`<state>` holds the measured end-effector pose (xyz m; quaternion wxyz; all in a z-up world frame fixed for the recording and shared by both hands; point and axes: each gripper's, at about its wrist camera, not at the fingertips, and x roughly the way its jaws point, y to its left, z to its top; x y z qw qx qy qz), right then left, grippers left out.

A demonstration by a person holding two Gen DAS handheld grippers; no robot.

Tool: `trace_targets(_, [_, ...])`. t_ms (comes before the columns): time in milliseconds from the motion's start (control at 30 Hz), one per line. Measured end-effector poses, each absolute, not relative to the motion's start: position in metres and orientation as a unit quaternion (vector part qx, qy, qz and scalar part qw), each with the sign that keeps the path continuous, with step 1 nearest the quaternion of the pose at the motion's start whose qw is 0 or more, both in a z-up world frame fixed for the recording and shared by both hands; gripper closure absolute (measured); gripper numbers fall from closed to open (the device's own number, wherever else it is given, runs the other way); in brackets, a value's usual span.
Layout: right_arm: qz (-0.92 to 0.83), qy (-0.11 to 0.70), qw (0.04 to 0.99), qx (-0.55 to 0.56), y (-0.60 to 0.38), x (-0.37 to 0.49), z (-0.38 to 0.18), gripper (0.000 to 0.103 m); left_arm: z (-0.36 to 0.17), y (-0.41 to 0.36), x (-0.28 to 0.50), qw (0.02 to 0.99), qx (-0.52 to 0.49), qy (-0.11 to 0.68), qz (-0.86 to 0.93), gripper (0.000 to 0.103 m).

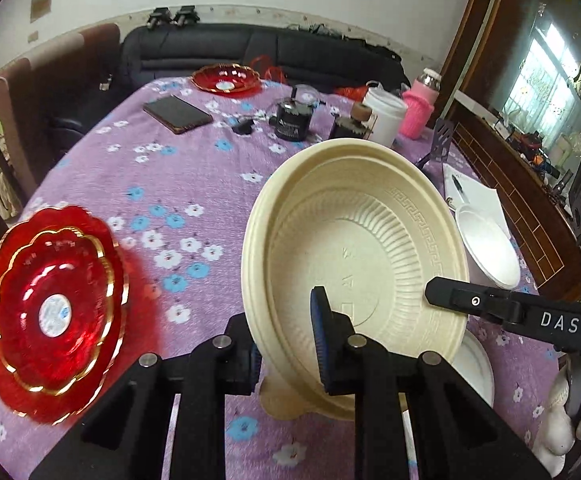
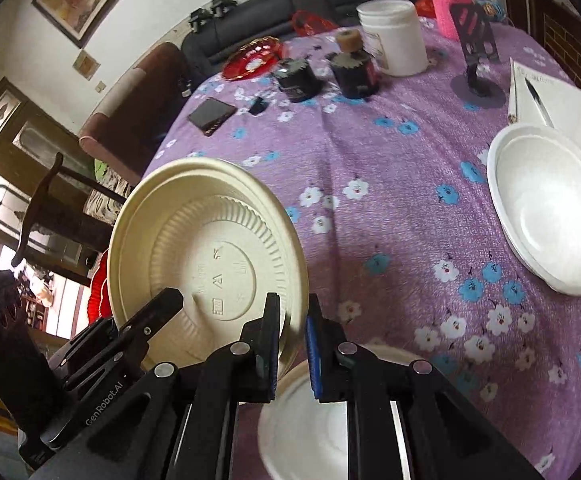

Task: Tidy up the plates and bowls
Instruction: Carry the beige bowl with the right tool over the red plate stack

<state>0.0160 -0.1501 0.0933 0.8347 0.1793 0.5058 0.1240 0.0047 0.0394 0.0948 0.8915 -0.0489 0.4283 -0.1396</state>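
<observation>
The cream plate (image 1: 354, 264) stood tilted steeply on edge above the tabletop (image 1: 194, 184), its hollow face turned toward the left gripper (image 1: 286, 344) and its rim running up and away from that gripper's fingers. The left gripper had narrowed onto the plate's near rim, one pad inside the hollow, the other behind it. The right gripper (image 2: 292, 354) pinched the opposite rim, pads close together (only the thin edge lay between them).

Left of the left gripper, stacked red glass dishes (image 1: 54, 312) lay flat on the tabletop; the right view showed just a red sliver of them behind the plate. The right view alone showed the plate's ribbed underside (image 2: 206, 276), a white bowl (image 2: 550, 208) far right of its gripper, and another white bowl (image 2: 306, 432) directly beneath the fingers.
</observation>
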Motion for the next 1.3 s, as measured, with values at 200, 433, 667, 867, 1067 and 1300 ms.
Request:
trace_targets(200, [0.141,0.494,0.842,0.163,-0.127,-0.005,0.110,0.089,0.110,0.062,-0.025,0.905,-0.057,0.401,-0.127,0.082])
trace_targets(433, [0.163,0.476,0.851,0.150,-0.096,-0.026,0.127,0.088,0.123,0.092,-0.053,0.919,-0.065,0.372,-0.111,0.082])
trace_targets(667, [0.180,0.468,0.855,0.133,-0.064,-0.037,0.138,0.088,0.134,0.123,-0.072,0.929,-0.076,0.350,-0.094,0.082])
trace_targets(867, [0.196,0.462,0.856,0.122,-0.034,-0.039,0.148,0.088,0.142,0.152,-0.081,0.935,-0.081,0.337,-0.078,0.082])
trace_targets(1067, [0.220,0.460,0.852,0.120,0.000,-0.032,0.151,0.088,0.147,0.184,-0.085,0.940,-0.082,0.328,-0.051,0.082])
trace_targets(1300, [0.242,0.460,0.847,0.109,0.037,-0.022,0.148,0.088,0.147,0.215,-0.081,0.941,-0.084,0.327,-0.018,0.082])
